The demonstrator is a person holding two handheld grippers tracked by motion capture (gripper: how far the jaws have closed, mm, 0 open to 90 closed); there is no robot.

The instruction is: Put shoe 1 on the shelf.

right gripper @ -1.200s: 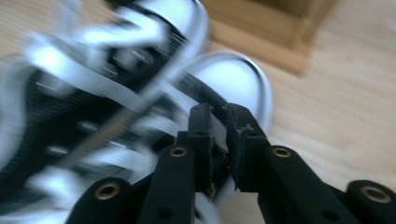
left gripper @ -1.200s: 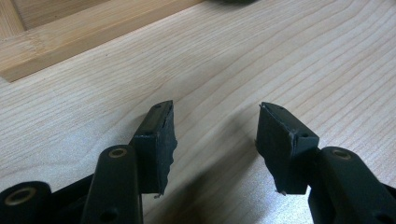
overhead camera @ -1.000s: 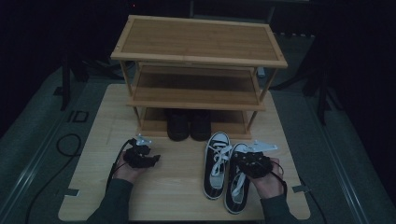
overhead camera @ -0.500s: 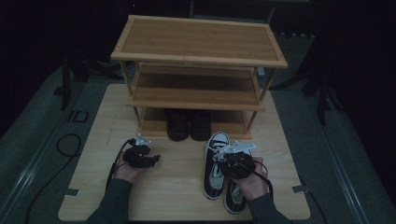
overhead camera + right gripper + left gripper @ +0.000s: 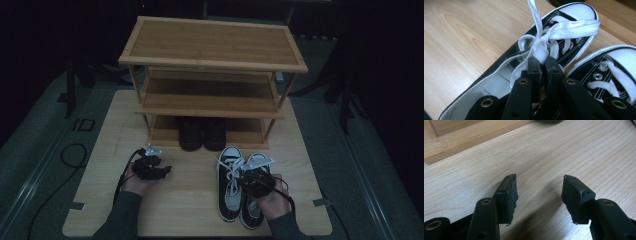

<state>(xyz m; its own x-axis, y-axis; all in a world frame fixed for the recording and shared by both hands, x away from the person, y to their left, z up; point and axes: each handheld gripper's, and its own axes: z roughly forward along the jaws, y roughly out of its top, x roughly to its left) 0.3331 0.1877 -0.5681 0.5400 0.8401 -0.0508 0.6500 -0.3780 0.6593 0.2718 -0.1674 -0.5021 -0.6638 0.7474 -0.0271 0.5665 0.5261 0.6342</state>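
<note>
The right claw (image 5: pixel 543 65) had just been closing, pinching the left sneaker's (image 5: pixel 230 182) lace (image 5: pixel 541 51); the sneaker's toe pointed to 12 o'clock, toward the rack (image 5: pixel 212 60).

In front of you stands a three-tier bamboo shoe rack (image 5: pixel 214 47) with slatted-edge shelves and slim wooden legs. Its top and middle shelves are bare. On the bottom shelf sits a pair of dark, rounded shoes (image 5: pixel 202 133), side by side, toes towards you. The rack rests on a pale wooden tabletop (image 5: pixel 102 127) with visible grain. A black cable (image 5: pixel 70 152) loops off the table's left edge onto a grey surface. The surroundings beyond are dark.
</note>
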